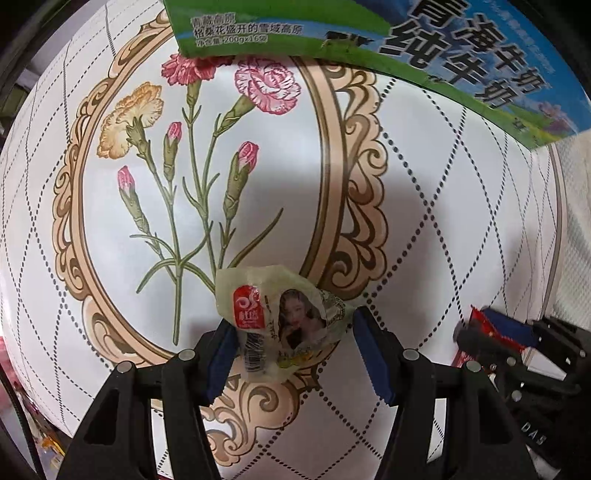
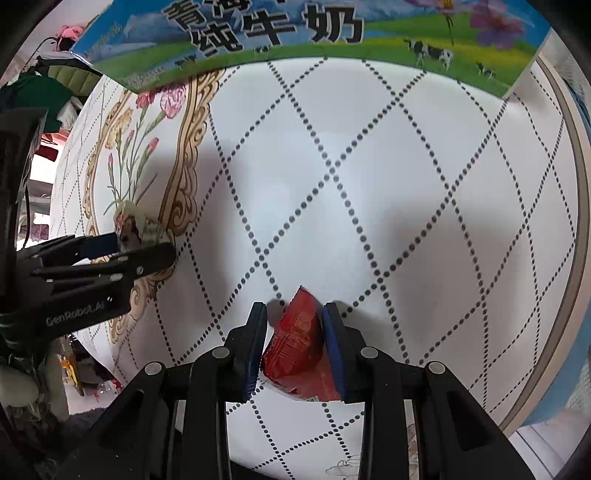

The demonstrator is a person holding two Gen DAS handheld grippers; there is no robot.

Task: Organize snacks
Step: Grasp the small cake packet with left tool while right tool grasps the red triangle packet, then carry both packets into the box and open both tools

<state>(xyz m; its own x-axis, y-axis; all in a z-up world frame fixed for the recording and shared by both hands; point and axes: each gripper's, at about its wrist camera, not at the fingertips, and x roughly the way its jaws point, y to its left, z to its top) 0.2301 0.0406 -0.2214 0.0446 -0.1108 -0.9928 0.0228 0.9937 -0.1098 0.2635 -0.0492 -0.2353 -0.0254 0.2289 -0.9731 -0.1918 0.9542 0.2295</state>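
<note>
Milk carton (image 1: 461, 62) at the table's (image 1: 424, 192) far edge, both snack packets nearer.

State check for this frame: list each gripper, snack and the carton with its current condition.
left gripper: shut on pale green snack packet.
pale green snack packet: crumpled, gripped.
right gripper: shut on red snack packet.
red snack packet: gripped between the pads.
milk carton: standing on table's far side.

the round table (image 1: 443, 206) has a white top with dotted diamond lines, a tan scrolled oval frame and printed carnations inside it. a milk carton box (image 1: 461, 55), green and blue with cows, stands on it at the far edge, covering part of the frame.
</note>
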